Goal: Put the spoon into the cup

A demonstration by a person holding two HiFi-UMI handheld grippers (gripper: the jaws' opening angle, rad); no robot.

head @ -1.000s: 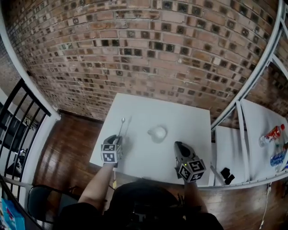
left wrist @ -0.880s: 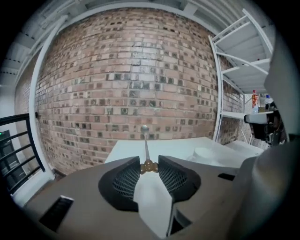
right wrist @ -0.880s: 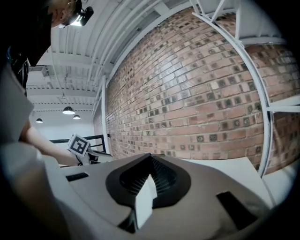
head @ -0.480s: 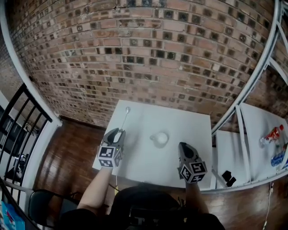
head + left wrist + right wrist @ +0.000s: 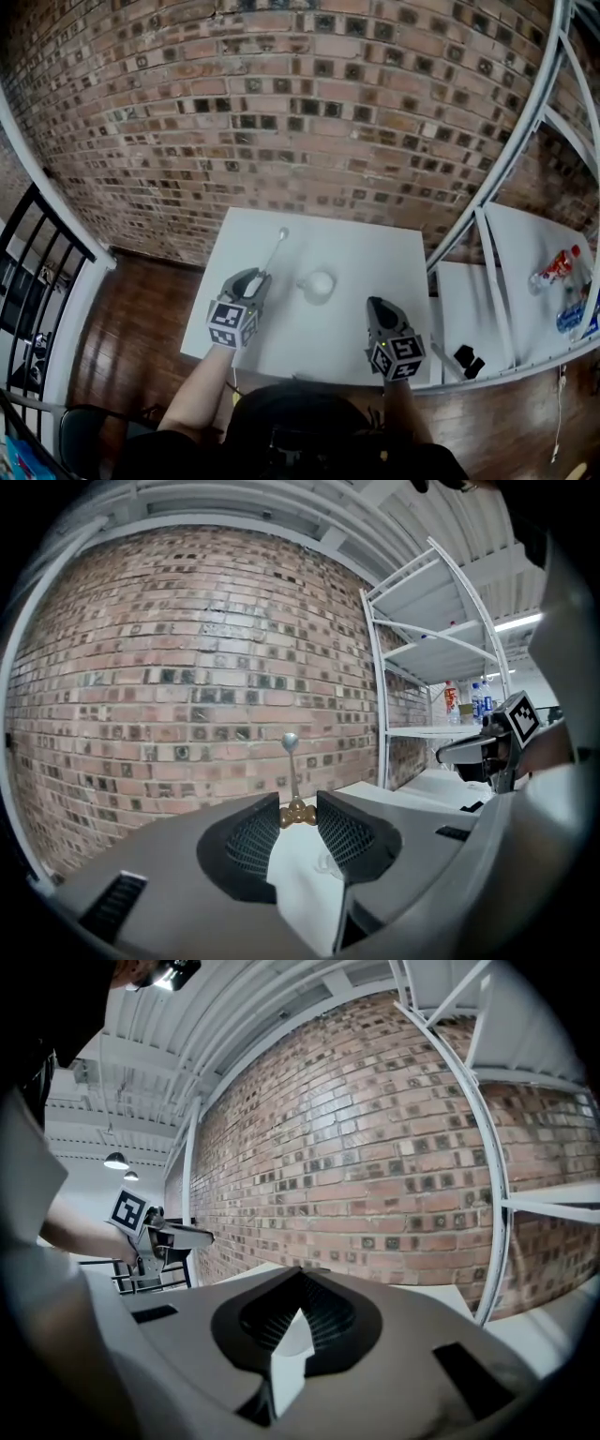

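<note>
Clamps the left gripper (image 5: 297, 805) on the spoon (image 5: 292, 771), pinching the handle at its small gold bow, bowl end pointing away toward the brick wall (image 5: 281, 112). Holds the right gripper (image 5: 300, 1277) with jaws pressed together on nothing, above the near right part of the white table (image 5: 375, 258). Carries the spoon in the air, just left of the cup (image 5: 319, 284), upright near the table's middle and apart from both grippers. Counts the pickup as done, judging by that grip. Leaves the rest to do: bringing the bowl end over the cup's mouth, lowering it in, letting go.
</note>
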